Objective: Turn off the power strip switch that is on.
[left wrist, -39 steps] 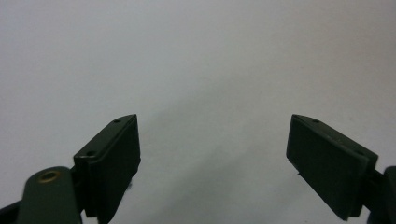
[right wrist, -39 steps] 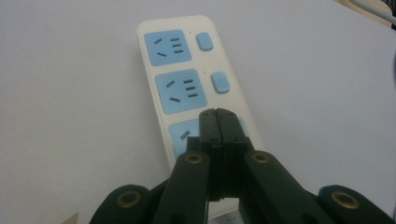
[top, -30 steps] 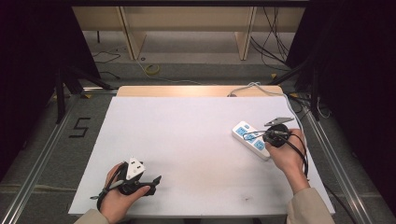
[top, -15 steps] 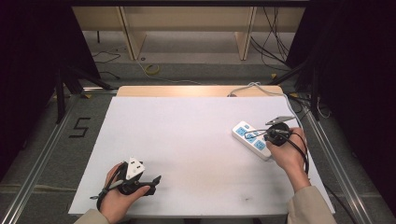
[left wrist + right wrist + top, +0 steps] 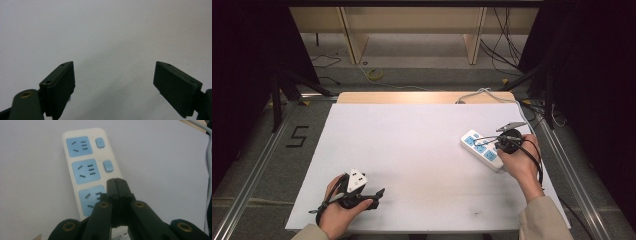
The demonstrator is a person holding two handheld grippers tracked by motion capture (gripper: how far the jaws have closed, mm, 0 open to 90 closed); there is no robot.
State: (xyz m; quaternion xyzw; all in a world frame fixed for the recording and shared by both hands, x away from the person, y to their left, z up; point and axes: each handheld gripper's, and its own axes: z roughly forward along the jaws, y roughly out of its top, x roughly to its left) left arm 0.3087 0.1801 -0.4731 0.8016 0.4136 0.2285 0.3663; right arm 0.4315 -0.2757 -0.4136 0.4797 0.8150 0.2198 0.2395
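Observation:
A white power strip [image 5: 481, 149] with blue sockets lies on the white table's right side. In the right gripper view the power strip [image 5: 85, 165] shows three blue sockets and two blue switches. My right gripper [image 5: 116, 182] is shut, jaws pressed together with nothing between them, its tip over the nearest socket beside the third switch's place. In the high view the right gripper [image 5: 499, 144] sits over the strip's near end. My left gripper [image 5: 374, 192] rests near the table's front left, and the left gripper [image 5: 113, 75] stands open over bare white table.
The white table top [image 5: 412, 150] spans the middle. A white cable [image 5: 477, 95] runs from the strip off the far edge. Metal rails [image 5: 257, 165] flank the table, and a floor mark "5" [image 5: 297, 136] lies to the left.

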